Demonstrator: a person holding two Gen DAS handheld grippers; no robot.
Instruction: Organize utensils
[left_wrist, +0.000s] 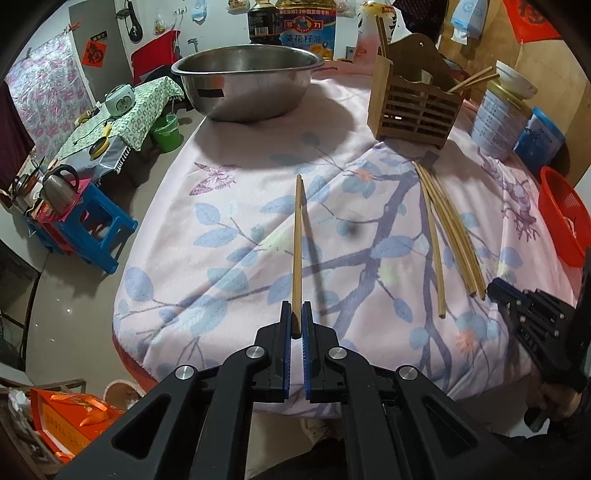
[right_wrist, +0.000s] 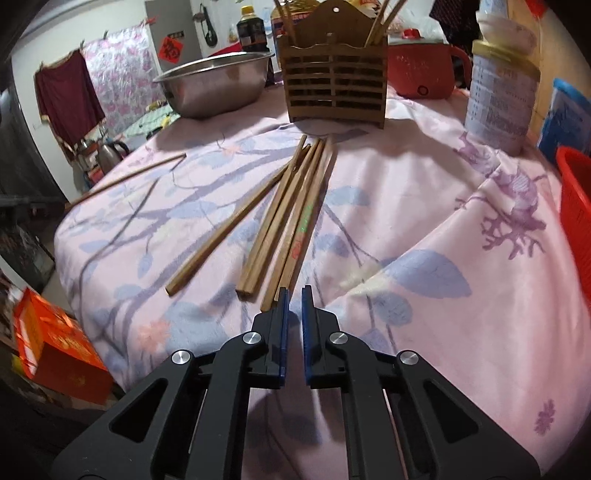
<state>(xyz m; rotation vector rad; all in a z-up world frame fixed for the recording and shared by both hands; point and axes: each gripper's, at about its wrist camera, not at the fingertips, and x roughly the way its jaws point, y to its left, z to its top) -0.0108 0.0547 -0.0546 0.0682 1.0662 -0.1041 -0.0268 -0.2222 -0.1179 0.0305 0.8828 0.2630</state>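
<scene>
1. The round table (left_wrist: 236, 206), covered in a pink cloth printed with blue leaves and purple branches, drops away at its near edge just under both grippers; its middle is bare cloth between the held chopstick and the loose bundle.
2. The left gripper (left_wrist: 296, 321) is clamped on one wooden chopstick (left_wrist: 297, 240), which points straight toward the far edge, its tip above the cloth's centre.
3. The right gripper (right_wrist: 294, 295) has its blue-padded jaws slightly apart with nothing between them, sitting at the near ends of the loose chopsticks (right_wrist: 291, 218).
4. That bundle is about six slim, square-ended wooden sticks fanned toward the slatted wooden holder (right_wrist: 336, 85); the exact count is unclear where they overlap. One lies apart to the left.
5. The holder stands near the far edge, with several chopsticks upright inside.
6. One smooth steel bowl (left_wrist: 245, 83) stands at the far left edge.
7. One cylindrical tin (left_wrist: 500, 118) and one red mesh basket (left_wrist: 563, 218) line the right edge.
</scene>
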